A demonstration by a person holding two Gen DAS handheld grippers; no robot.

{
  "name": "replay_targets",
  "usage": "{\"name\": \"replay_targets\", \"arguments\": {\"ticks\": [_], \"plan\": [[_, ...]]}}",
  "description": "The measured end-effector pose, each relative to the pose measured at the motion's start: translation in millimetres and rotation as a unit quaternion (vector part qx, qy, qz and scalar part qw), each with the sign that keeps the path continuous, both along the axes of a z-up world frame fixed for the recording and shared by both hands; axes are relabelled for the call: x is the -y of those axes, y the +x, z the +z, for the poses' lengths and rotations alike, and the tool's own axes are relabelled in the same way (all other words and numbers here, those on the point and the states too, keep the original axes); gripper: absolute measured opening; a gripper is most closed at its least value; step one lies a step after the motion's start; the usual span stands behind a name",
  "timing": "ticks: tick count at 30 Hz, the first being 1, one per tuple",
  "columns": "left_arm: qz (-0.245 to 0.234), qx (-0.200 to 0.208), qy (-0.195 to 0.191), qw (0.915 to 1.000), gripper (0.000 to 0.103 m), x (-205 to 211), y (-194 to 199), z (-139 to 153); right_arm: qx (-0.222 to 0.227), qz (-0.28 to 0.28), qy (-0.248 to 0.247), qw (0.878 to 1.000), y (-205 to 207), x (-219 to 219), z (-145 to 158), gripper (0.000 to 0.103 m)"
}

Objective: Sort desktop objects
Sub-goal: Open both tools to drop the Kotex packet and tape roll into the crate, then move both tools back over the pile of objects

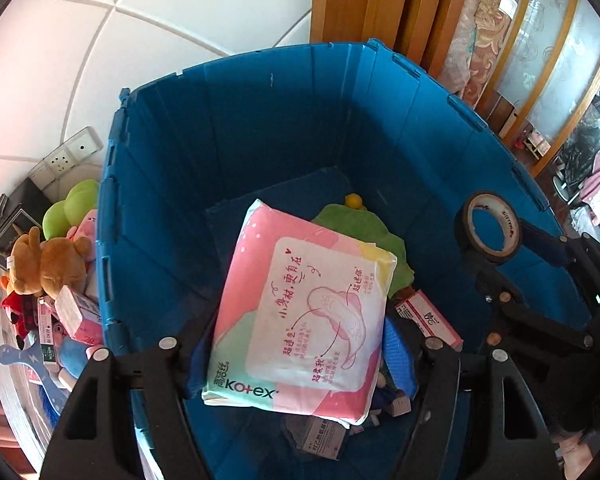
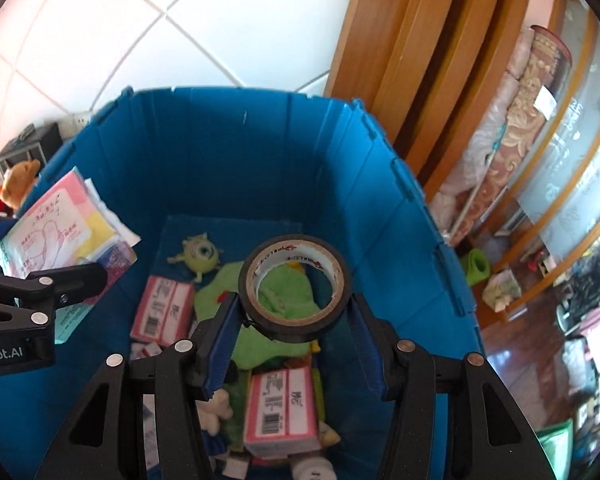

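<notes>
Crowding the blue bin (image 2: 260, 152): left fingers (image 1: 300, 344) clamp a pad pack (image 1: 304, 320), right fingers (image 2: 296, 320) clamp tape (image 2: 296, 284).

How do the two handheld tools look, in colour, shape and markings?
Both tools are black, with angular, triangular cut-out finger arms and round silver pin heads at the joints. The right tool has ribbed blue pads inside its fingers. The left tool has blue pads too; white lettering ending "obot.AI" shows on its body in the right wrist view.

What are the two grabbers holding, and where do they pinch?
The left gripper pinches the pink Kotex pack by its two long sides. The right gripper pinches the black tape roll across its outer rim.
</notes>
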State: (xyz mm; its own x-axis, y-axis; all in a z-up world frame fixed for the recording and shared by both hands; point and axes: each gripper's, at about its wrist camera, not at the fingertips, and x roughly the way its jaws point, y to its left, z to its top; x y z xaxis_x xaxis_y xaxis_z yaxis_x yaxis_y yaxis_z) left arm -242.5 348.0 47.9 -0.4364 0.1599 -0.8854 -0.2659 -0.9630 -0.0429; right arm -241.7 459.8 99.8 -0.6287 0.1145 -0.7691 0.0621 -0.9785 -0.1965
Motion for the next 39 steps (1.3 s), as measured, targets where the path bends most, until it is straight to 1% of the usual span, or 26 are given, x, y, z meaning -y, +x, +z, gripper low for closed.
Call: {"name": "replay_targets", "arguments": {"ticks": [2, 5, 8, 9, 11, 12, 13, 14, 23, 26, 28, 30, 34, 37, 39], "plan": [[-0.004, 0.004, -0.004, 1.0, 0.07, -2, -2, -3, 0.007, 0.002, 0.01, 1.0, -1, 2, -6, 0.053], [-0.008, -0.002, -0.016, 0.9998, 0.07, -6, -1, -6, 0.012, 0.002, 0.016, 1.0, -4, 1, -13, 0.053], [-0.008, -0.003, -0.017, 0.9998, 0.07, -5, 0, -6, 0.015, 0.001, 0.02, 1.0, -4, 1, -16, 0.054], [-0.008, -0.003, -0.017, 0.9998, 0.07, -4, 1, -5, 0.016, -0.001, 0.024, 1.0, -5, 2, -17, 0.055], [-0.007, -0.007, -0.017, 0.9998, 0.07, -3, 3, -3, 0.012, -0.01, 0.038, 0.999, -5, 2, -17, 0.072], [-0.008, -0.009, -0.018, 0.9998, 0.07, -1, 4, -2, 0.01, -0.013, 0.041, 0.999, -5, 2, -16, 0.09], [-0.008, -0.011, -0.019, 0.9997, 0.07, 1, 5, -1, 0.006, -0.015, 0.043, 0.999, -5, 1, -15, 0.101], [-0.008, -0.013, -0.018, 0.9997, 0.07, 3, 6, 1, 0.003, -0.015, 0.043, 0.999, -3, 1, -13, 0.103], [-0.014, -0.029, 0.005, 0.9995, 0.07, 44, 23, 22, -0.003, -0.01, 0.028, 1.0, 12, 7, 3, 0.103], [-0.021, -0.051, 0.02, 0.9983, 0.07, 64, 36, 33, -0.009, -0.005, 0.007, 1.0, 25, 11, 13, 0.103], [-0.023, -0.069, 0.038, 0.9966, 0.07, 82, 48, 43, -0.013, 0.005, -0.012, 1.0, 35, 16, 21, 0.103], [-0.025, -0.088, 0.057, 0.9942, 0.07, 102, 60, 52, -0.025, 0.018, -0.026, 0.999, 49, 26, 30, 0.103], [-0.019, -0.118, 0.072, 0.9902, 0.07, 143, 83, 60, -0.057, 0.045, -0.061, 0.996, 78, 53, 47, 0.103], [-0.003, -0.135, 0.093, 0.9865, 0.07, 179, 99, 57, -0.081, 0.062, -0.084, 0.991, 98, 77, 57, 0.103], [0.018, -0.141, 0.107, 0.984, 0.07, 206, 108, 51, -0.101, 0.073, -0.096, 0.988, 110, 97, 62, 0.103]]}}
